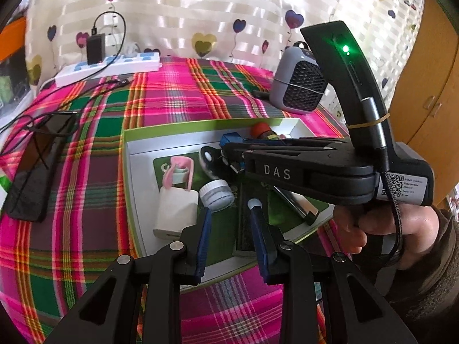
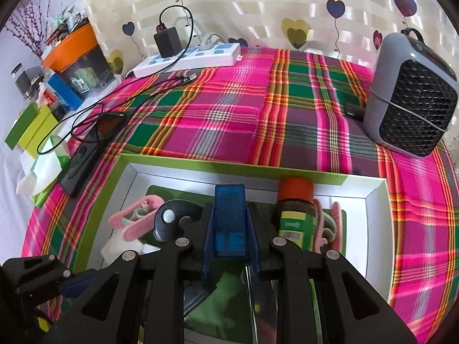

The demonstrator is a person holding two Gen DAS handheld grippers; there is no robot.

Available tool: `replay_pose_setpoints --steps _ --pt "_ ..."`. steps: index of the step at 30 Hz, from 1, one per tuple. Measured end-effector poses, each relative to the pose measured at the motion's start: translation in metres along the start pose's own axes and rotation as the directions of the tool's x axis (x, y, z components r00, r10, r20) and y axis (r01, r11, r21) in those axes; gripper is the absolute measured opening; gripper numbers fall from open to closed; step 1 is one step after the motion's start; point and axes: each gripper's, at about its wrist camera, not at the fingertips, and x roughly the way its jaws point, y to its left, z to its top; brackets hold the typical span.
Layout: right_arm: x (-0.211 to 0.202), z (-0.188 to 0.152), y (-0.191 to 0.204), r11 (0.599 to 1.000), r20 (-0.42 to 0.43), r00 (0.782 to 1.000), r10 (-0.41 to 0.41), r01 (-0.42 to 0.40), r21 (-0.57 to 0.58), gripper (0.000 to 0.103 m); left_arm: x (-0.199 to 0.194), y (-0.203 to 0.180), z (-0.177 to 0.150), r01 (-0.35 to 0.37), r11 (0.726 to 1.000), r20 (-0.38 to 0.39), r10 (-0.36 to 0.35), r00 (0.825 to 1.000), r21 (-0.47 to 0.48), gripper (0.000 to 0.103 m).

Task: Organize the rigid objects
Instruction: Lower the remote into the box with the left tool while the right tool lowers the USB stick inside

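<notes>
A green-rimmed white box point(image 1: 129, 154) point(image 2: 370, 197) holds a pink clip point(image 1: 179, 172) point(image 2: 134, 215), a white charger block point(image 1: 178, 212), a small white-capped jar point(image 1: 216, 195), a dark bottle with an orange cap point(image 2: 295, 215) point(image 1: 262, 130) and a black flat strip point(image 1: 246, 229). My right gripper point(image 2: 229, 240) is shut on a translucent blue rectangular block point(image 2: 229, 220) point(image 1: 231, 139) above the box. My left gripper point(image 1: 232, 223) is open and empty over the box's near edge, fingers astride the black strip.
A grey mesh-front heater point(image 1: 301, 83) point(image 2: 413, 97) stands at the back right of the plaid cloth. A white power strip point(image 1: 109, 67) point(image 2: 189, 58) with a black adapter lies at the back. A black phone point(image 1: 37, 172) point(image 2: 86, 154) and cables lie left.
</notes>
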Motion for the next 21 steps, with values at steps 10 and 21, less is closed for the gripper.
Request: replay_pose_setpoints --steps 10,21 --pt "0.0047 0.0009 0.0019 1.000 0.000 1.000 -0.005 0.005 0.002 0.023 0.0020 0.0000 0.0006 -0.004 1.000 -0.004 0.003 1.000 -0.002 0.027" --pt "0.0086 0.0029 0.0026 1.000 -0.012 1.000 -0.005 0.006 0.012 0.023 0.0018 0.0001 -0.0006 -0.017 1.000 -0.005 0.017 1.000 -0.001 0.027"
